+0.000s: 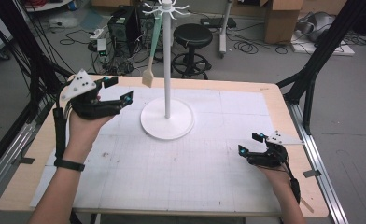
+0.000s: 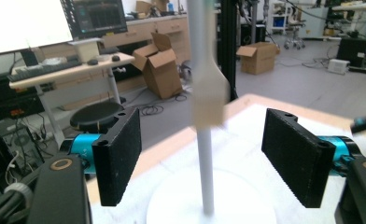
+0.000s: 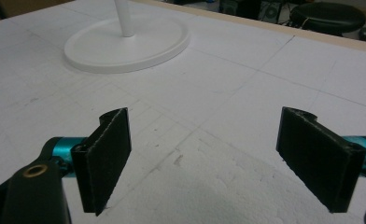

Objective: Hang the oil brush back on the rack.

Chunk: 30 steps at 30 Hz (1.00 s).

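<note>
A white stand (image 1: 167, 119) with a round base and a tall pole rises at the table's middle; hooks ring its top (image 1: 165, 8). A pale green spatula with a beige blade (image 1: 148, 77) hangs from one hook, left of the pole. My left gripper (image 1: 117, 91) is raised left of the stand, open, its jaws pointing toward the spatula. In the left gripper view the blurred spatula blade (image 2: 209, 98) and the pole (image 2: 205, 172) sit between the open pads (image 2: 120, 161), farther off. My right gripper (image 1: 251, 143) rests low at the table's right, open and empty, with the stand base (image 3: 125, 44) ahead.
The table (image 1: 246, 86) is covered with white gridded sheets. Behind it on the floor stand a black stool (image 1: 192, 39), electronics with cables (image 1: 123, 28) and cardboard boxes (image 1: 284, 18). Black frame legs (image 1: 312, 79) flank the table on both sides.
</note>
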{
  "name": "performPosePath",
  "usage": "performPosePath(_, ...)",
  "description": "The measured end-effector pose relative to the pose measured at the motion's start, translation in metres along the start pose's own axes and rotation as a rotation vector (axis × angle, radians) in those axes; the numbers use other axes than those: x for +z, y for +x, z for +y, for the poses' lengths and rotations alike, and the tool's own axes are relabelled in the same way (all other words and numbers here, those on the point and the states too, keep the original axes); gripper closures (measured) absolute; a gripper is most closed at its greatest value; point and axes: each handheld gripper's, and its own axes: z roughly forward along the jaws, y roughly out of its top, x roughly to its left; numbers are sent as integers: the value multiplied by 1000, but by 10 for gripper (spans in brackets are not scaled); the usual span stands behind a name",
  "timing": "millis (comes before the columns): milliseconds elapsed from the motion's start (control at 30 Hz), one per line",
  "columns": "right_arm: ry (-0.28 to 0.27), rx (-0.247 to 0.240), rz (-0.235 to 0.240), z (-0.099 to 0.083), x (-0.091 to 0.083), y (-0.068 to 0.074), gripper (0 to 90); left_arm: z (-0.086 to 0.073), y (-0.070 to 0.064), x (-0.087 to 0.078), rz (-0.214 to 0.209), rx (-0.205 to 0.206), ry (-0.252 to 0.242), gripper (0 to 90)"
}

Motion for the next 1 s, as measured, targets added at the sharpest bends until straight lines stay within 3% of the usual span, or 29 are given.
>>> performPosePath(233,1,5,0,0,0,2,173,-48,2,-24,-13,-44,59,214)
performPosePath(467,4,3,0,0,0,3,173,-83,-2,-37,-32,-66,103,191)
performPosePath(667,1,13,-8,-1,-1,1,173,-104,-5,-43,-37,-62,144,173)
performPosePath(1000,-5,23,-33,-3,-5,-3,173,-136,-6,-45,-33,-92,208,173)
